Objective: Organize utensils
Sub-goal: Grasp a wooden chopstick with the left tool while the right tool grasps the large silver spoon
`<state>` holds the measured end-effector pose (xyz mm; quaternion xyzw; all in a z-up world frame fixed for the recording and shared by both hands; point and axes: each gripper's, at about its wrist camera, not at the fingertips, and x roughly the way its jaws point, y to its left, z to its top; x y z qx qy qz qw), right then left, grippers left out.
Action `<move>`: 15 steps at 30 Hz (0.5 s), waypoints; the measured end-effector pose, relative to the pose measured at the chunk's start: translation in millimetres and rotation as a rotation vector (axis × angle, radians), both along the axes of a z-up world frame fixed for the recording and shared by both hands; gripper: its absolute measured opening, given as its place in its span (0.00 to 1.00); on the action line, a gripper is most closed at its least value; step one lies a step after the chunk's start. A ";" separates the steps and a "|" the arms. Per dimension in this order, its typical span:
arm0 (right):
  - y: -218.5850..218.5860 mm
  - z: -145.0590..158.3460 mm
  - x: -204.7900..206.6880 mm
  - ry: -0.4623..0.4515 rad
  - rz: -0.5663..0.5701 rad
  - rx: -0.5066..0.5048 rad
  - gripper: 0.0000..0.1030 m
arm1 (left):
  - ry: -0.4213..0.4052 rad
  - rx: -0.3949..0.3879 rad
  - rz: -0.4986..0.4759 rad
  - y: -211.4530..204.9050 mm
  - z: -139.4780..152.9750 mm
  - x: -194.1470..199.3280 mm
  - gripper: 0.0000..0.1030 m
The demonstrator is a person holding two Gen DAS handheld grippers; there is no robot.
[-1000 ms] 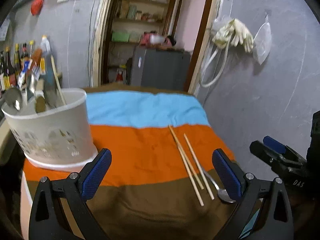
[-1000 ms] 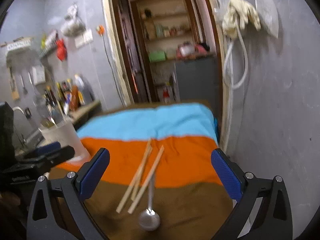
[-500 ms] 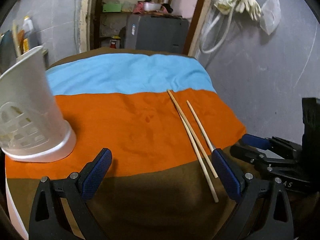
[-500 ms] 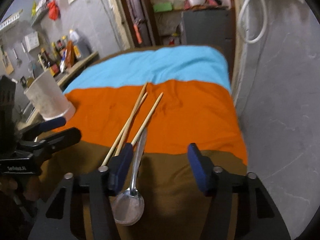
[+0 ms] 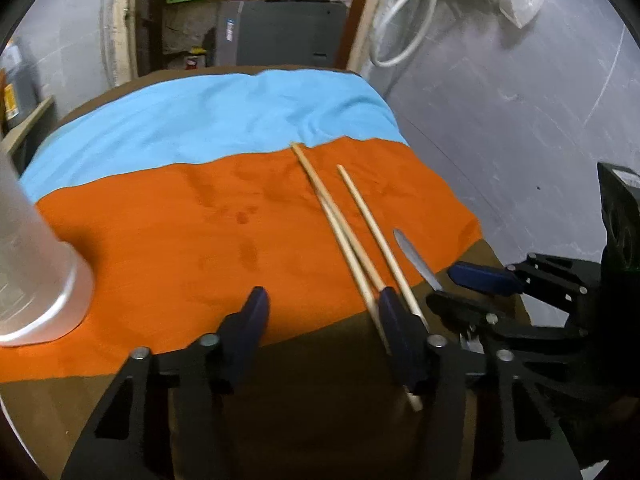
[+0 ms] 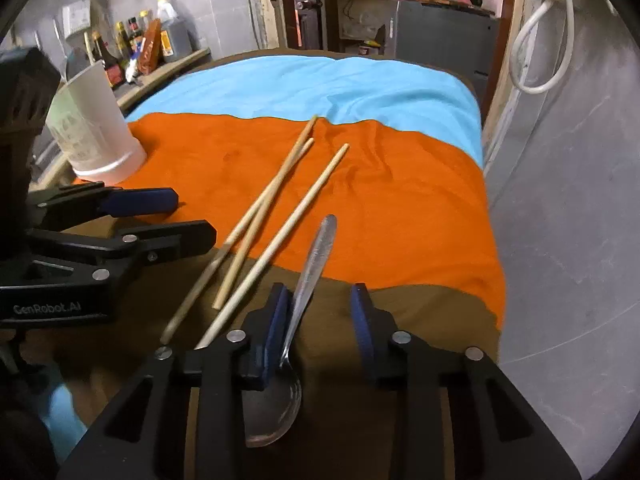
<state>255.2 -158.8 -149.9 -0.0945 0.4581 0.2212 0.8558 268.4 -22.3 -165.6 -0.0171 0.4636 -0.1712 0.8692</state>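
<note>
Right wrist: smooth steel spoon (image 6: 308,280), wooden chopsticks (image 6: 280,216).

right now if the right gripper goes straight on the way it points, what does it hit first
Probably the spoon: its handle already lies between the open right gripper, close against one finger. Depth is unclear; the gripper may pass just above it.

Dim indoor light falls from above; the orange, blue and brown striped cloth (image 5: 192,208) stays vivid. The translucent white plastic holder (image 5: 28,264) is smeared by blur and casts a soft shadow. Fisheye bending and black vignette ring both views.
</note>
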 end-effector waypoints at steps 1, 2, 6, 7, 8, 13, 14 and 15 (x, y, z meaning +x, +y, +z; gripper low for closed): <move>-3.0 -0.5 2.4 0.002 -0.011 0.003 0.20 | 0.011 0.002 -0.011 -3.8 -1.2 3.1 0.38; -4.8 -1.0 5.0 0.005 -0.016 0.009 0.18 | 0.020 0.007 -0.018 -7.2 -2.5 6.2 0.34; -9.4 -1.0 10.6 0.008 -0.024 0.023 0.13 | 0.044 0.039 -0.013 -14.8 -5.8 19.6 0.26; -11.1 -1.3 11.4 0.009 -0.027 0.029 0.13 | 0.051 0.040 -0.010 -15.3 -6.3 22.1 0.24; -11.2 -1.2 12.5 0.010 -0.029 0.032 0.12 | 0.057 0.042 -0.006 -16.3 -6.8 23.8 0.22; -11.3 -1.9 18.1 0.027 -0.045 0.049 0.12 | 0.100 0.068 0.003 -21.5 -8.5 38.1 0.18; -11.8 -2.4 20.4 0.039 -0.054 0.057 0.12 | 0.110 0.073 0.005 -23.2 -8.7 42.5 0.18; -12.0 -2.8 23.5 0.055 -0.064 0.065 0.12 | 0.121 0.070 0.010 -24.3 -8.8 46.4 0.18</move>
